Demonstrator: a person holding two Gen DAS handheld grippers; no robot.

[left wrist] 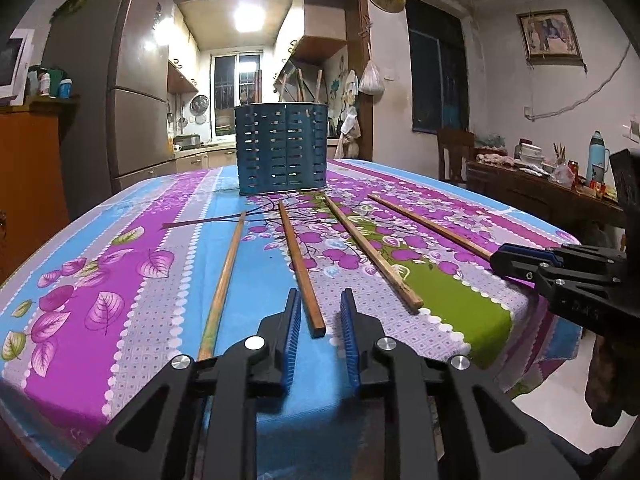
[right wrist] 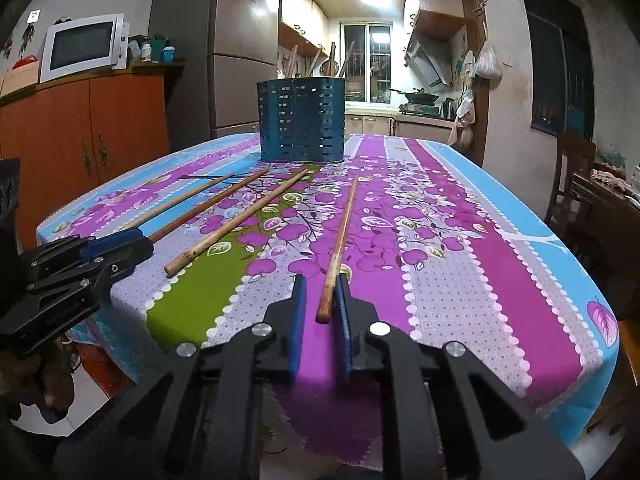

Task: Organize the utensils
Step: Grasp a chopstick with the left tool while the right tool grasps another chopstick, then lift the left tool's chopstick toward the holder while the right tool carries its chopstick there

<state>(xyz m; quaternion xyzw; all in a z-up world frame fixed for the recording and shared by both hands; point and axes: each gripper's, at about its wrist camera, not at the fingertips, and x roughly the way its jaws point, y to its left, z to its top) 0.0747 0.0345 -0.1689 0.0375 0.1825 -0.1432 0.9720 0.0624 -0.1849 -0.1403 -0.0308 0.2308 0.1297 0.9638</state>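
- Four wooden chopsticks lie fanned out on the flowered tablecloth (left wrist: 132,280), thick ends toward the near edge, thin ends toward one blue slotted utensil holder (left wrist: 282,150)
- The holder stands upright near the far side of the table; several more sticks poke up out of it, too crowded to count
- Counting from the left: first chopstick (left wrist: 224,280), second chopstick (left wrist: 300,272), third chopstick (left wrist: 372,252), fourth chopstick (right wrist: 340,240)
- Left gripper (left wrist: 320,304) points low over the near edge, jaws narrow, with the thick end of the second chopstick lying between the blue pads; a gap shows on both sides, so no pad presses it
- Right gripper (right wrist: 322,284) also tilts down, jaws narrow around the fourth chopstick's thick end; the stick rests against the right pad, with a gap to the left pad
- The first and third chopsticks lie free
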